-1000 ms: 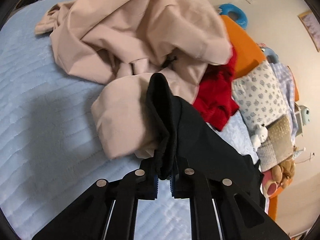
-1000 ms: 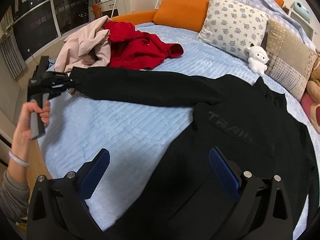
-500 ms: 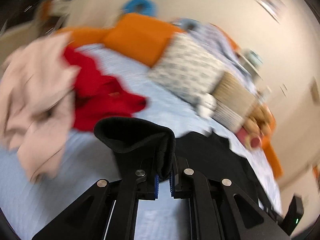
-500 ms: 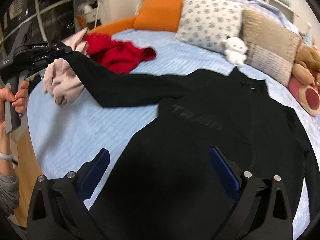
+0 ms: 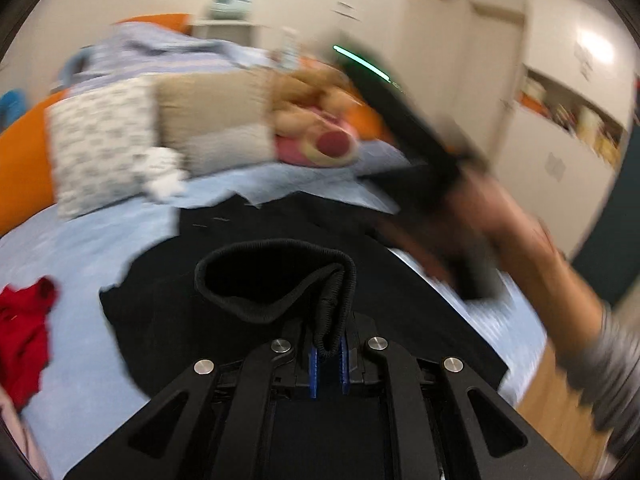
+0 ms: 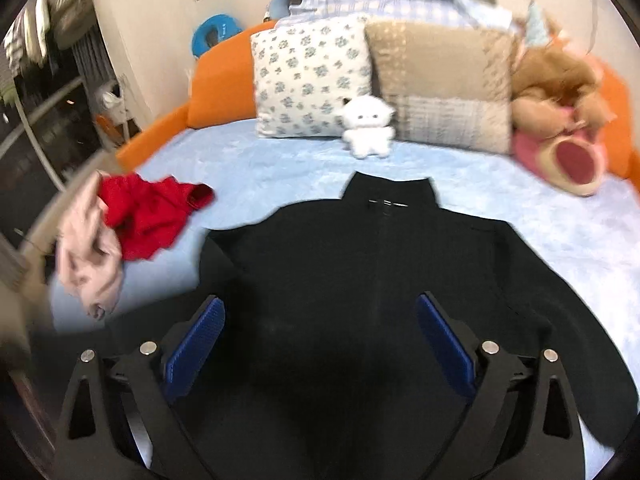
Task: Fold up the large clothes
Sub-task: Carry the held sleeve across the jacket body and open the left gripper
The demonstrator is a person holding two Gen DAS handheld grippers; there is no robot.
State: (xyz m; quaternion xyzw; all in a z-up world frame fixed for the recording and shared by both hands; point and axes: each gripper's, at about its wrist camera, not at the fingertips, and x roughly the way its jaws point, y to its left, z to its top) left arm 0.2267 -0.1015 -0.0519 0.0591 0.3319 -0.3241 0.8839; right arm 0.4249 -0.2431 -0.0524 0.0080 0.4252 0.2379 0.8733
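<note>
A black zip-neck jacket (image 6: 376, 264) lies flat on the light blue bed (image 6: 256, 168), collar toward the pillows. My left gripper (image 5: 328, 360) is shut on the ribbed cuff (image 5: 276, 284) of its black sleeve, held over the jacket's body. My right gripper (image 6: 320, 340) hangs open above the jacket's lower front, nothing between its blue pads (image 6: 196, 340). In the left wrist view the right gripper (image 5: 416, 136) shows as a dark blur, gripped by a hand (image 5: 504, 228) with a grey sleeve.
A red garment (image 6: 152, 212) and a pink garment (image 6: 88, 268) lie at the bed's left edge. Pillows (image 6: 312, 76), a small white plush (image 6: 368, 124) and a brown plush (image 6: 556, 80) line the orange headboard (image 6: 216, 72). Wooden floor (image 5: 560, 412) shows beyond the bed's right edge.
My left gripper has swung the sleeve cuff from beside the pink and red clothes across over the jacket's body, rolling as it went. My right gripper moved to face the jacket head-on.
</note>
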